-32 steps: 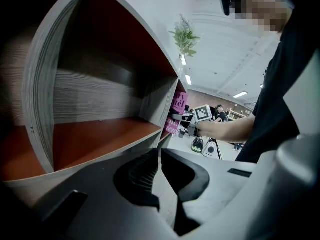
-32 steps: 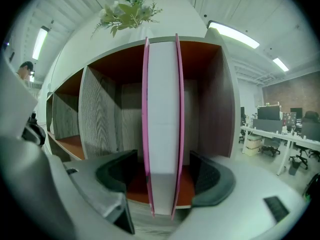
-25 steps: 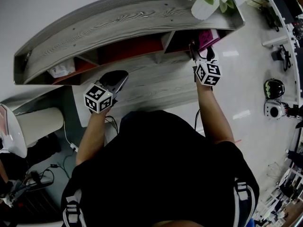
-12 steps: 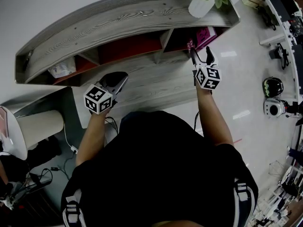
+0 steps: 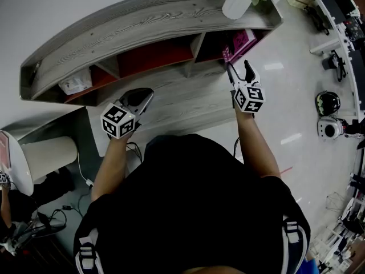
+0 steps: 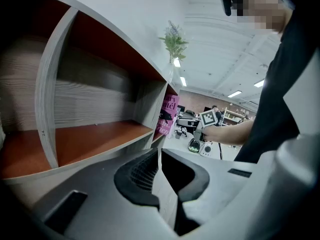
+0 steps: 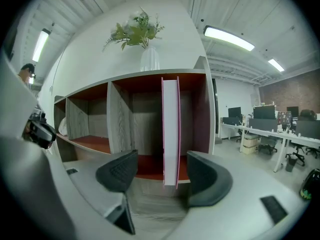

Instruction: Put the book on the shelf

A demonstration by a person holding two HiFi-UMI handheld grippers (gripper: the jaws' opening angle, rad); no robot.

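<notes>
The pink-and-white book (image 5: 239, 41) stands upright in the rightmost compartment of the grey wooden shelf (image 5: 142, 24). In the right gripper view the book (image 7: 170, 129) shows edge-on, its lower corner slightly over the shelf's front edge. My right gripper (image 5: 238, 68) is open just in front of it, jaws apart either side of the book's line and not touching it (image 7: 161, 166). My left gripper (image 5: 145, 96) hangs lower left before the shelf, shut on nothing (image 6: 159, 151). The left gripper view catches the book (image 6: 169, 115) far off.
A white vase with a green plant (image 5: 235, 3) stands on the shelf top above the book. A white bundle (image 5: 75, 84) lies in the leftmost compartment. The middle compartments have red floors. Desks and chairs (image 7: 260, 134) stand to the right.
My right gripper has let go of the book and drawn back from the compartment, jaws now apart. The book stays standing in the shelf. The left gripper has barely moved.
</notes>
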